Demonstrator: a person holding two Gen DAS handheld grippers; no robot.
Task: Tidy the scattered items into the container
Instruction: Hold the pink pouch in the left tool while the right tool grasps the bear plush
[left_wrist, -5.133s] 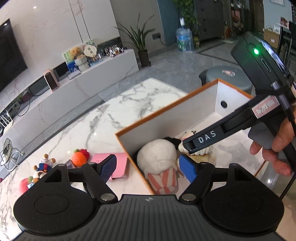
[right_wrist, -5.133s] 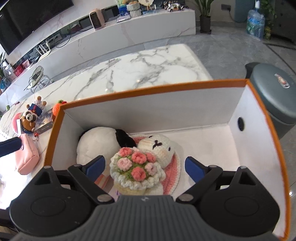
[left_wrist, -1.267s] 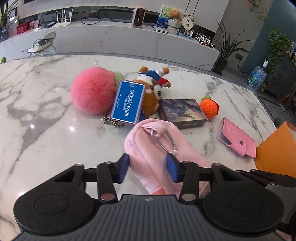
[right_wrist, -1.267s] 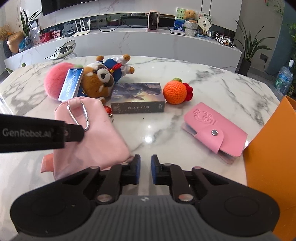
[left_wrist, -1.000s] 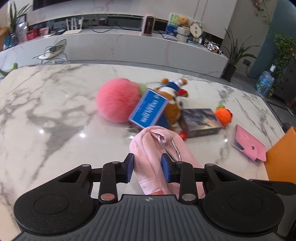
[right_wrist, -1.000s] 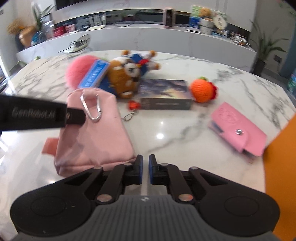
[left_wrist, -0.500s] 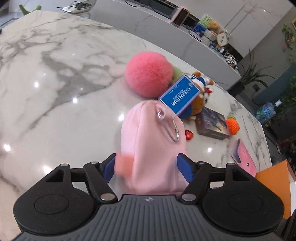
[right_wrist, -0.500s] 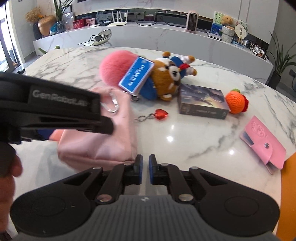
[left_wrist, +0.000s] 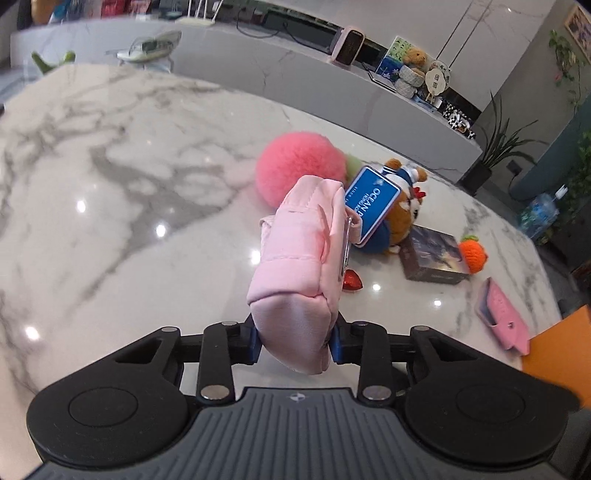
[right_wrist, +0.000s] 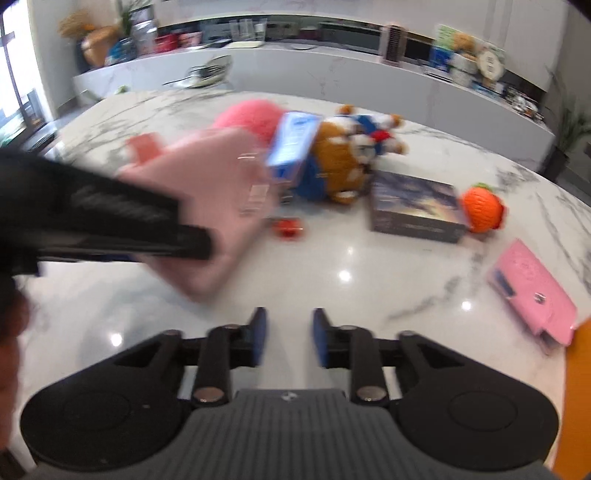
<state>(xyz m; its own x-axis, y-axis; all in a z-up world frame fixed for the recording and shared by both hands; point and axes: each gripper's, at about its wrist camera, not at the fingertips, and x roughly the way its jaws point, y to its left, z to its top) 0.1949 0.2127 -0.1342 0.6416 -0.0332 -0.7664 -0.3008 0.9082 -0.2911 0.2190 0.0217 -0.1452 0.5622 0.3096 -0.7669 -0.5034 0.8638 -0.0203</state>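
My left gripper (left_wrist: 294, 341) is shut on the pink pouch (left_wrist: 299, 254) and holds it lifted off the marble table (left_wrist: 110, 206); the pouch also shows blurred in the right wrist view (right_wrist: 218, 199). My right gripper (right_wrist: 289, 336) is partly open and empty above the table. On the table lie a pink fluffy ball (left_wrist: 301, 168), a bear plush (left_wrist: 400, 206) with a blue tag (left_wrist: 373, 205), a dark card box (left_wrist: 432, 254), an orange crochet fruit (left_wrist: 473, 253), a red heart charm (left_wrist: 352, 281) and a pink wallet (left_wrist: 502, 314). The orange container's corner (left_wrist: 554, 354) is at the right edge.
A long white counter (left_wrist: 295, 85) with small ornaments runs behind the table. The left gripper's black body (right_wrist: 103, 221) crosses the left of the right wrist view. The table edge curves off at the right, with grey floor beyond.
My left gripper has closed on the pink pouch and lifted it off the table. My right gripper has opened a little from shut.
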